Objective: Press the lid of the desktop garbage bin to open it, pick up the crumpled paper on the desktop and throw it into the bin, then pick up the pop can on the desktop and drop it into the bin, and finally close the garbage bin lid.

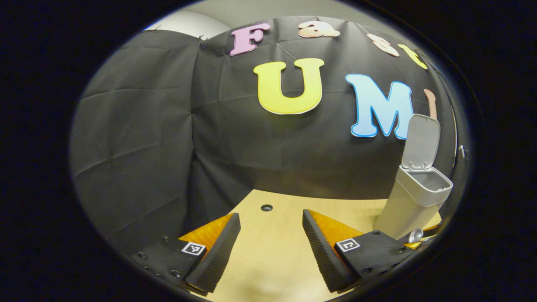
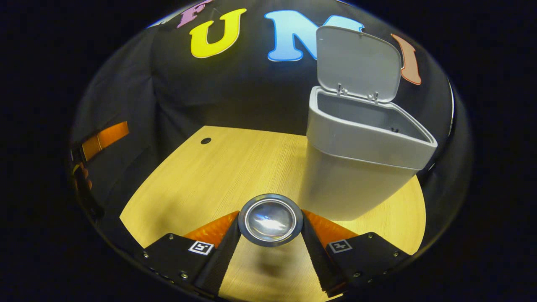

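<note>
Can: the can [image 2: 270, 219] sits between the right gripper's [image 2: 270, 235] jaws, held up above the table [image 2: 218, 172]. We see its round shiny end, pointing at the camera. A finger presses on each side of it. In the left gripper view a bit of the shiny can [image 1: 415, 235] peeks out low on the right, near the foot of the bin.

Bin: the bin [image 2: 356, 167] stands upright on the table, just behind the can and a little to the right in the right gripper view. Its lid [image 2: 356, 63] is flipped up and stands straight at the back. The inside looks grey; I cannot tell what is in it. In the left gripper view the bin [image 1: 413, 197] stands far to the right, lid [image 1: 420, 142] up.

Right jaws: narrow, holding the can.

Left jaws: the left gripper [image 1: 270, 247] has its jaws wide, with nothing between them. They hang over bare table [image 1: 272, 251].

Table: light wood, with a small dark round hole [image 2: 205, 141] near the back edge.

Wall: black cloth behind the table.
</note>
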Demonstrator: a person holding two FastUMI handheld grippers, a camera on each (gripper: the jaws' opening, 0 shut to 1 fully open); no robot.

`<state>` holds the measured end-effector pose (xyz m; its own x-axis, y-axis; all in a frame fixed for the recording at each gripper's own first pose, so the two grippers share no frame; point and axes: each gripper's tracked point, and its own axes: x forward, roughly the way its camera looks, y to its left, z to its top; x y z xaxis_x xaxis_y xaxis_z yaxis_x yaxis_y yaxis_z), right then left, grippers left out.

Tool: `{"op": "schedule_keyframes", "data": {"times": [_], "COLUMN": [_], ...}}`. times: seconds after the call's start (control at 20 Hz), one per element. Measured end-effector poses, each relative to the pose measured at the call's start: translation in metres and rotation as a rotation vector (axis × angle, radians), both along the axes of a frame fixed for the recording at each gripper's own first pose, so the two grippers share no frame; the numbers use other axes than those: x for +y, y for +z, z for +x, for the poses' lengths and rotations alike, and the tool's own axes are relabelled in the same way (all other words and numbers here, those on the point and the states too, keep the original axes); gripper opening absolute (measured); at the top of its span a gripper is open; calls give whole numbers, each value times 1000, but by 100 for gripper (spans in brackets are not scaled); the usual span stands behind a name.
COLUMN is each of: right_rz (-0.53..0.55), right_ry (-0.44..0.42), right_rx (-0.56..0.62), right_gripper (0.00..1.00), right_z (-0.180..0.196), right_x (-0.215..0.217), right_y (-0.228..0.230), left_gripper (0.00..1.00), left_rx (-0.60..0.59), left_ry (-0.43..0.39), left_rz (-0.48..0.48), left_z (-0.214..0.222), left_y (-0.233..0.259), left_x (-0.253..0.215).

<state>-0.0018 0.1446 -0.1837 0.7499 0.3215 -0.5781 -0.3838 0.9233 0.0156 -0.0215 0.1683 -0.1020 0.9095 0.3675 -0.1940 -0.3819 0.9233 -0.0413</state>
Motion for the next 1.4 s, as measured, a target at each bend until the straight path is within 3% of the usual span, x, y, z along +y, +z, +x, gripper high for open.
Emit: {"op": "schedule_keyframes", "data": {"times": [0.3,0.85,1.1,1.4], "right_rz": [55,145,197,197], "right_ry": [-48,-33,-92,-170], "right_rx": [-56,-341,-380,-509], "right_gripper": [84,84,83,83], "right_z": [12,36,48,79], "right_x": [-17,-17,-36,-72], "right_y": [38,173,195,240], "left_gripper": [100,100,100,100], "left_rx": [21,26,24,27], "left_ry": [0,-4,-21,-38], "left_rz": [-9,-34,-32,-34], "left_z": [-2,-2,2,11], "left_y": [-12,-10,-9,-18], "left_x": [4,7,0,-12]}}
